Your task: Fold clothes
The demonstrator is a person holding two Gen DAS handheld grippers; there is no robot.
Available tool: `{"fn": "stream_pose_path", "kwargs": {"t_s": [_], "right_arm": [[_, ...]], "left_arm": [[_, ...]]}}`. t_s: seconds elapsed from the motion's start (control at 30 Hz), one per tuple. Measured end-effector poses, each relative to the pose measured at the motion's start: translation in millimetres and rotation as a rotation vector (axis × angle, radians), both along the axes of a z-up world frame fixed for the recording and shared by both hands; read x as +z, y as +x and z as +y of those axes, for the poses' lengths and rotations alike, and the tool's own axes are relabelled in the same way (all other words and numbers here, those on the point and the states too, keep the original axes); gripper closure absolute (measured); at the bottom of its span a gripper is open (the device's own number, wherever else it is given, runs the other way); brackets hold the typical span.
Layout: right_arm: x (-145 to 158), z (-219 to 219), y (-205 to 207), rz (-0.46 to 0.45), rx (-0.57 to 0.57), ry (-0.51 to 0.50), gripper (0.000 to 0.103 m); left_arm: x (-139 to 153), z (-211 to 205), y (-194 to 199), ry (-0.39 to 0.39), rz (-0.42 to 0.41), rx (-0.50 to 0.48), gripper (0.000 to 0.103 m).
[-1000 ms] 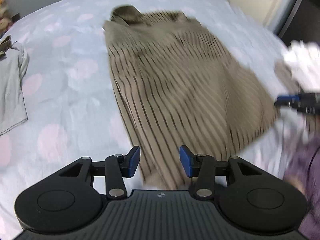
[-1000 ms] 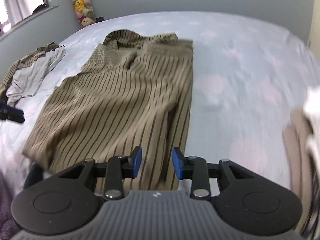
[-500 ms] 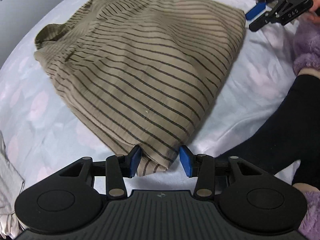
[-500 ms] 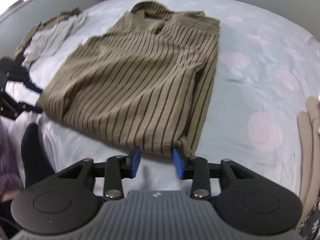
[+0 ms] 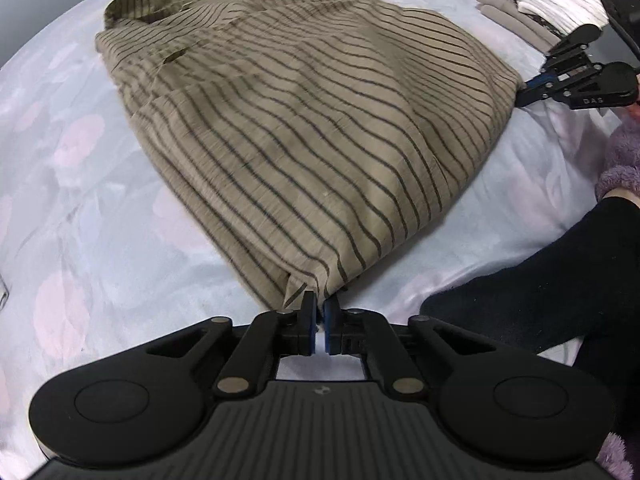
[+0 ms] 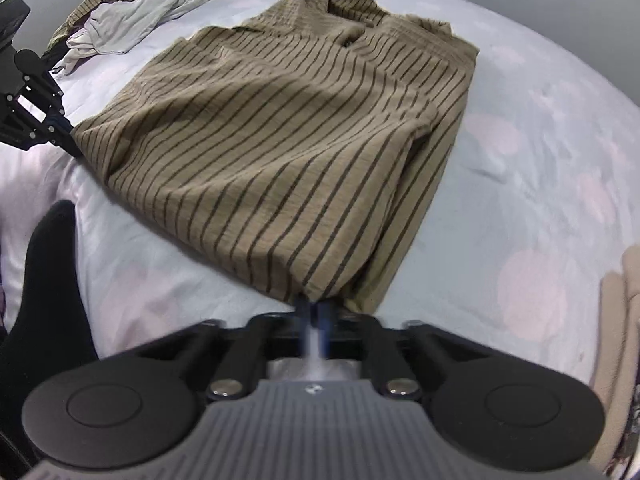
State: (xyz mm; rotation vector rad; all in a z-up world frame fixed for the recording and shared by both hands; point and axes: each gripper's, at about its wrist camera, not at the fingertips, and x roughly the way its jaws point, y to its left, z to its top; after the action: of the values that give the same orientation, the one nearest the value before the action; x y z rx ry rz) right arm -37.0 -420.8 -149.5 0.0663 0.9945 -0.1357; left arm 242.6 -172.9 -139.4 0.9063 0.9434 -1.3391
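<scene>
I see the striped shirt point(image 5: 304, 120) lying flat on the bed point(image 5: 80, 208), with its collar at the far end, toward 12 o'clock from both cameras. It is brown with thin dark stripes, and the sides are folded in, so it makes a long narrow shape.

In the left wrist view, my left gripper point(image 5: 319, 318) has its fingers point(image 5: 308, 322) closed narrow on the near hem corner of the shirt. The cloth bunches just at the blue tips, and the rest of the shirt spreads away toward 11 and 12 o'clock. At 2 o'clock I see the right gripper point(image 5: 530, 90) touching the other hem corner.

In the right wrist view, the right gripper point(image 6: 314, 314) is also closed narrow on its hem corner, though the tips are a little blurred. The shirt goes out from the fingers toward 12 o'clock. The left gripper point(image 6: 60, 132) shows at 9 o'clock, at the opposite corner.

A black sock point(image 6: 44, 292) on the person's foot rests on the bed near the hem, between the two grippers. A loose pile of grey clothes point(image 6: 132, 20) lies at 10 o'clock in the right view. Folded light clothes point(image 5: 536, 4) lie at 1 o'clock in the left view.
</scene>
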Motion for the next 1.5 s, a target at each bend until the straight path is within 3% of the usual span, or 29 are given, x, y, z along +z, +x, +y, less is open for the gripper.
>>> {"fn": "stream_pose_path", "kwargs": {"t_s": [0.13, 0.3, 0.43, 0.5, 0.53, 0.57, 0.6, 0.63, 0.73, 0.83, 0.87, 0.9, 0.93, 0.97, 1.1, 1.2, 1.3, 1.33, 1.4, 1.43, 1.5], "right_arm": [[7.8, -2.7, -6.8, 0.049, 0.007, -0.007, 0.102], [-1.1, -12.7, -22.4, 0.116, -0.055, -0.047, 0.103], [8.0, -28.6, -36.8, 0.009, -0.126, 0.051, 0.102], [19.0, -30.4, -41.1, -0.069, -0.126, 0.085, 0.090], [23.8, -31.5, -42.4, -0.105, -0.127, 0.107, 0.080], [26.3, -32.8, -42.0, -0.135, -0.131, 0.129, 0.058], [27.2, -34.0, -40.2, -0.161, -0.134, 0.147, 0.055], [26.9, -35.3, -37.0, -0.182, -0.138, 0.167, 0.055], [16.3, -39.9, -21.0, -0.199, -0.169, 0.225, 0.056], [2.3, -44.6, -11.9, -0.188, -0.189, 0.282, 0.063], [-2.6, -44.7, -9.2, -0.166, -0.192, 0.292, 0.069], [-6.1, -43.7, -6.9, -0.137, -0.196, 0.289, 0.096], [-8.7, -42.5, -5.4, -0.110, -0.202, 0.283, 0.098], [-8.9, -41.0, -6.5, -0.093, -0.210, 0.276, 0.098], [-10.4, -36.2, -11.4, -0.035, -0.227, 0.246, 0.098], [-9.7, -39.6, -19.1, -0.009, -0.281, 0.241, 0.098], [0.4, -44.8, -26.8, -0.055, -0.314, 0.242, 0.090], [5.1, -47.3, -28.3, -0.089, -0.321, 0.254, 0.087], [14.5, -52.3, -31.2, -0.158, -0.336, 0.280, 0.068], [18.1, -54.9, -30.7, -0.189, -0.342, 0.294, 0.065], [21.2, -60.6, -21.8, -0.233, -0.350, 0.325, 0.064]], "left_arm": [[7.7, 4.0, 10.0, 0.002, 0.042, 0.033, 0.103], [-0.8, 5.1, 19.0, 0.058, 0.023, 0.066, 0.103], [3.0, 4.0, 14.4, 0.057, 0.050, 0.025, 0.101], [11.6, 6.4, 16.1, 0.028, 0.074, 0.025, 0.092], [16.6, 7.4, 18.4, 0.007, 0.088, 0.033, 0.081], [20.1, 7.3, 21.5, -0.018, 0.100, 0.051, 0.070], [23.6, 7.2, 24.6, -0.042, 0.112, 0.068, 0.065], [26.9, 7.0, 27.7, -0.066, 0.123, 0.087, 0.057], [28.9, 0.2, 38.8, -0.136, 0.159, 0.196, 0.057], [19.2, -6.0, 51.6, -0.174, 0.242, 0.314, 0.058], [15.5, -9.7, 53.1, -0.162, 0.237, 0.332, 0.062], [9.6, -12.9, 51.7, -0.133, 0.207, 0.340, 0.066], [3.9, -15.9, 50.3, -0.104, 0.177, 0.348, 0.075], [0.5, -15.9, 50.8, -0.076, 0.155, 0.356, 0.077], [-5.1, -17.2, 56.1, -0.028, 0.122, 0.404, 0.079], [3.2, -15.9, 60.9, -0.001, 0.039, 0.454, 0.079], [17.1, -9.9, 70.1, -0.056, 0.004, 0.490, 0.078], [22.3, -7.1, 75.9, -0.112, 0.049, 0.506, 0.074], [29.2, -7.1, 84.9, -0.213, 0.132, 0.533, 0.061], [30.8, -12.4, 86.9, -0.245, 0.138, 0.534, 0.055], [33.9, -23.1, 91.1, -0.307, 0.150, 0.537, 0.055]]}}
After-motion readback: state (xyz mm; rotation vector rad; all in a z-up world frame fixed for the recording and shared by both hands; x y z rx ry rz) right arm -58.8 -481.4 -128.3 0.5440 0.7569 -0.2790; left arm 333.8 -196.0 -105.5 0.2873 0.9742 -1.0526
